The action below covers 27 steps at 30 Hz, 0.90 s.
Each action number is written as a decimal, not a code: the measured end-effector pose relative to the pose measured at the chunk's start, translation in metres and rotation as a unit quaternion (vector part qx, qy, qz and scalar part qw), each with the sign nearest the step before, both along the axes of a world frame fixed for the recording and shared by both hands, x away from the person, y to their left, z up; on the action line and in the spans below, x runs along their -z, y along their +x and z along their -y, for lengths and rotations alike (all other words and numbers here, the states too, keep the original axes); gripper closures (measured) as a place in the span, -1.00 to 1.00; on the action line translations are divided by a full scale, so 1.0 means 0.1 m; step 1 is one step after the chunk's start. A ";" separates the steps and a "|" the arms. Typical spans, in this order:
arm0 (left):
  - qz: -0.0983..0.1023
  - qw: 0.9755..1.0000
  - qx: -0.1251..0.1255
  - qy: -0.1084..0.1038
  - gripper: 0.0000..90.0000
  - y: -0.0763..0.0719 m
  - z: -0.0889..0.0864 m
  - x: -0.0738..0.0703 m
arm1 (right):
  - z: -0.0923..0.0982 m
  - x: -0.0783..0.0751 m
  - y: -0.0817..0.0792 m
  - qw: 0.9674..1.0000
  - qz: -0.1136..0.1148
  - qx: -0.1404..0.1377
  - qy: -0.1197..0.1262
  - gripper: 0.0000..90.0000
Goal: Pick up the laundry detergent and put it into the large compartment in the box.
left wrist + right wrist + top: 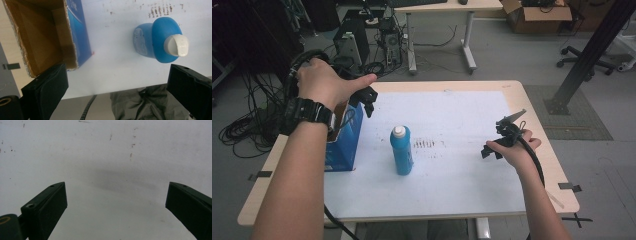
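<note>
One blue plastic bottle with a white cap (pixel 401 150) stands upright at the middle of the high view, long axis vertical, cap up, on the white sheet that covers the pale wooden table (pixel 532 107). One open blue cardboard box (pixel 343 137) sits at the left of the sheet, apart from the bottle, its brown inside showing. Two grippers, one in each hand.

The left gripper (pixel 368 98) hangs above the box's far corner, at the upper left of the frame, held by the left hand (pixel 326 82) with a black wristwatch (pixel 310 111) on the wrist. In the left gripper view its jaws stand wide apart and hold nothing; between them, lower down, lie the box's corner at the upper left and the bottle at the upper right, cap toward the camera.

The right gripper (pixel 493 149) sits low at the right of the sheet, well apart from the bottle, in the right hand (pixel 515 150). In the right gripper view its jaws are spread wide and empty, over bare white sheet flecked with small dark marks.
</note>
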<state>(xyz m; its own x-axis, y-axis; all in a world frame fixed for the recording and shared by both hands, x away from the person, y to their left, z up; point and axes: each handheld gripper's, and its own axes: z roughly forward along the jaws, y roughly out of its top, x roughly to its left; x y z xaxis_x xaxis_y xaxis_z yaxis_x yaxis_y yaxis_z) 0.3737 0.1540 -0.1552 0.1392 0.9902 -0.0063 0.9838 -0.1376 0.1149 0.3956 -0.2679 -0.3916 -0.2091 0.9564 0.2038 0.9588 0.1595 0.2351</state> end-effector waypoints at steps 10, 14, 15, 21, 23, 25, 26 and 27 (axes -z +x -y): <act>0.006 1.000 0.000 -0.005 -0.91 0.01 0.02 -0.02 | 0.00 -0.03 -0.02 1.000 -0.001 -0.002 -0.003 -0.92; 0.006 1.000 -0.005 -0.001 -0.91 0.02 0.04 -0.03 | 0.02 -0.04 -0.02 1.000 -0.002 -0.003 -0.003 -0.92; 0.006 1.000 -0.005 -0.001 -0.91 0.02 0.04 -0.03 | 0.02 -0.04 -0.02 1.000 -0.001 -0.003 -0.003 -0.92; 0.006 1.000 -0.010 0.001 -0.91 0.02 0.10 -0.02 | 0.03 -0.03 -0.01 1.000 0.001 -0.003 0.001 -0.92; 0.006 1.000 -0.012 -0.002 -0.91 0.02 0.15 0.00 | 0.03 -0.02 -0.01 1.000 0.004 -0.002 0.002 -0.92; 0.006 1.000 -0.012 -0.003 -0.91 0.02 0.16 0.01 | 0.04 -0.02 -0.01 1.000 0.003 -0.004 0.001 -0.92; 0.007 1.000 -0.013 -0.005 -0.91 0.02 0.18 0.01 | 0.04 -0.02 -0.01 1.000 0.003 -0.005 0.001 -0.92; 0.008 1.000 -0.014 -0.005 -0.91 0.01 0.19 0.01 | 0.04 -0.02 -0.02 1.000 0.002 -0.005 0.001 -0.92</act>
<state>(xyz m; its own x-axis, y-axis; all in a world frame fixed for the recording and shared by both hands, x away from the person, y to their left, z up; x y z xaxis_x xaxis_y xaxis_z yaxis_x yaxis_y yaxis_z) 0.3749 0.1347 -0.1566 0.1117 0.9936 -0.0144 0.9853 -0.1089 0.1318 0.3941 -0.2718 -0.3899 -0.2197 0.9539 0.2044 0.9560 0.1688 0.2400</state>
